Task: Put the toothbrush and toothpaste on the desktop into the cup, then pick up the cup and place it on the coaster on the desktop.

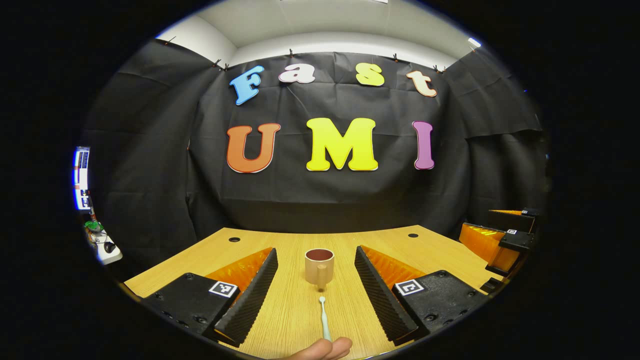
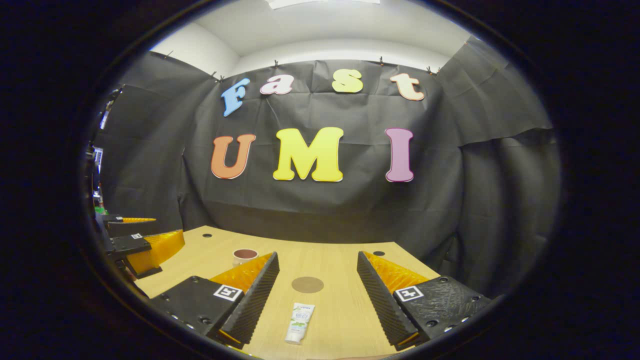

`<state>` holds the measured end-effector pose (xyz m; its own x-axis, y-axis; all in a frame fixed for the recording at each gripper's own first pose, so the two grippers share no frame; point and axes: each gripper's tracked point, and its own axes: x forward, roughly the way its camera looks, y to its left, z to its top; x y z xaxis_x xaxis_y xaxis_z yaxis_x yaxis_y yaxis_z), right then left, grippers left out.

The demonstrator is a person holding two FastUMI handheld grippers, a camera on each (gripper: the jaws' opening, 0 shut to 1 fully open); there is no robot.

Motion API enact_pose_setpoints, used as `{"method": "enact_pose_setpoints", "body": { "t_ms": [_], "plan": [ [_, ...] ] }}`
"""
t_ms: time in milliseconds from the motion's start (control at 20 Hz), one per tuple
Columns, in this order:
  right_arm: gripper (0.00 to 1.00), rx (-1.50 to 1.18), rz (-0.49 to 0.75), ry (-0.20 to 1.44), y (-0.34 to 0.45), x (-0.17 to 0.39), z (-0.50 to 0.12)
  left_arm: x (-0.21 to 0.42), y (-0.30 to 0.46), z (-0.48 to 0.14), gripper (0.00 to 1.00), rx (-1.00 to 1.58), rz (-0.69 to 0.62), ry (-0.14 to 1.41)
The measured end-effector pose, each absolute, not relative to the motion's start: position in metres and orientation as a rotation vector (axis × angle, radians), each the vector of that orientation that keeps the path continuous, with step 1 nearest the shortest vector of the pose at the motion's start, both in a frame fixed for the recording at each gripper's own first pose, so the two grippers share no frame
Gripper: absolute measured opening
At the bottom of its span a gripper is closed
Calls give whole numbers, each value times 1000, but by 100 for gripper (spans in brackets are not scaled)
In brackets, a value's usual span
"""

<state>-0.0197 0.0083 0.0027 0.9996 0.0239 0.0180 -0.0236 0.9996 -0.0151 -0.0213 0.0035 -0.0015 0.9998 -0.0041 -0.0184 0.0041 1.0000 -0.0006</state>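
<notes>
Nothing is picked up yet — both grippers, left [image 1: 316, 292] and right [image 2: 316, 300], gape empty over brush [image 1: 324, 322] and paste [image 2: 300, 323]; next, close on the brush for the cup [image 1: 319, 267].

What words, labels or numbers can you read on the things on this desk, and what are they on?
Toothpaste tube: printed label, too small and blurred to read.
Square black-and-white markers on the left gripper and right gripper: patterns, no words.
Cup, toothbrush, coaster: no text.

Toothbrush [image 1: 324, 318] lies before tan cup [image 1: 319, 267]; toothpaste [image 2: 300, 316] near coaster [image 2: 307, 284].
</notes>
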Motion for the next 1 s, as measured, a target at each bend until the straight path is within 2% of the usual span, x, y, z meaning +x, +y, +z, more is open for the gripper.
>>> {"method": "enact_pose_setpoints", "body": {
  "t_ms": [300, 350, 450, 550, 750, 950, 1000],
  "plan": [
    [98, -12, 44, 24, 8, -13, -17, -4, -5, -51, 98, -9, -17, 156],
    [92, -13, 46, 31, 7, -13, -22, -1, -7, -64, 98, -14, -21, 190],
    [98, -12, 44, 52, 4, -8, -35, 3, -11, -92, 99, -25, -27, 259],
    [95, -4, 51, 87, 4, -4, -51, 9, -11, -120, 99, -30, -22, 328],
    [96, 23, 66, 154, 4, 3, -79, 14, -18, -166, 99, -83, -50, 478],
    [95, 15, 93, 187, 12, 5, -99, 28, -7, -187, 97, -89, -2, 521],
    [95, 5, 100, 196, 16, 5, -104, 32, -6, -190, 94, -83, 0, 532]
  ]
}}
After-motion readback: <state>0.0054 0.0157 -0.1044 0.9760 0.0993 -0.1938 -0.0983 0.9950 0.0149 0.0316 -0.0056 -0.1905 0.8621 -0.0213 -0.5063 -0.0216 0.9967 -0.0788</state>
